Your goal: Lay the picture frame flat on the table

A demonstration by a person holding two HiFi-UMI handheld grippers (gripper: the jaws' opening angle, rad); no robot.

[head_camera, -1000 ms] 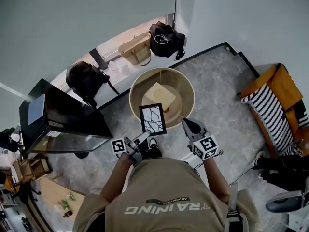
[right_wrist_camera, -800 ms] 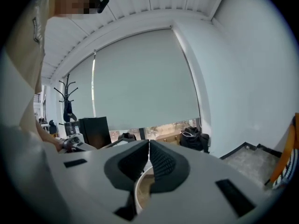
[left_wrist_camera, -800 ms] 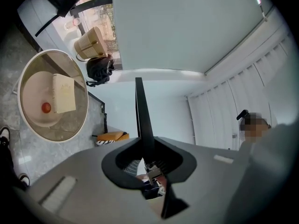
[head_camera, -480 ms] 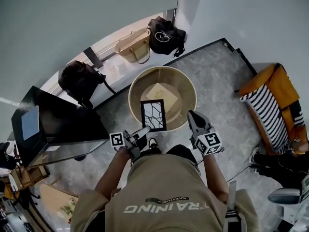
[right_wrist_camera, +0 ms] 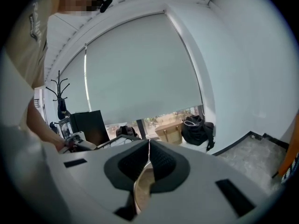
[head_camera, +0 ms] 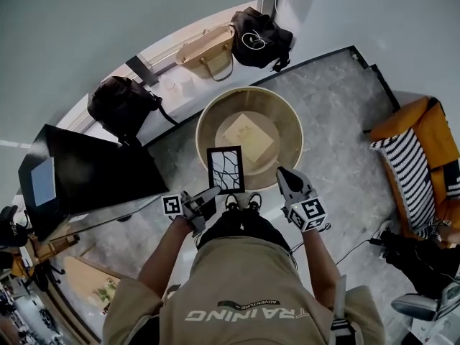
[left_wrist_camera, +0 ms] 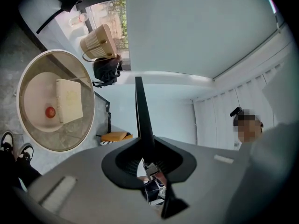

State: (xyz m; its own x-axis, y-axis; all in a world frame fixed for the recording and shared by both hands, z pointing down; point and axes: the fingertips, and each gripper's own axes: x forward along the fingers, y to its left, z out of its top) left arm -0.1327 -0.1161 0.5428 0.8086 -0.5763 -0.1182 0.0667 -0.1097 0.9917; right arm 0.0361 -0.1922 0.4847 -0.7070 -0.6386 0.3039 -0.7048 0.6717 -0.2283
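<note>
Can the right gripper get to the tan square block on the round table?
Probably yes. The right gripper hovers at the round wooden table's near rim with nothing between it and the tan square block; the black picture frame is leftward.

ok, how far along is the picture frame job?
Done: the black-edged picture frame with a branching line pattern is picked up, clamped at its lower edge in the left gripper's fingers.
In hand: it is held in the air at the near rim of the round tan-rimmed table, not lying on it.
Left: lower it flat and release.
The right gripper is shut and empty.
</note>
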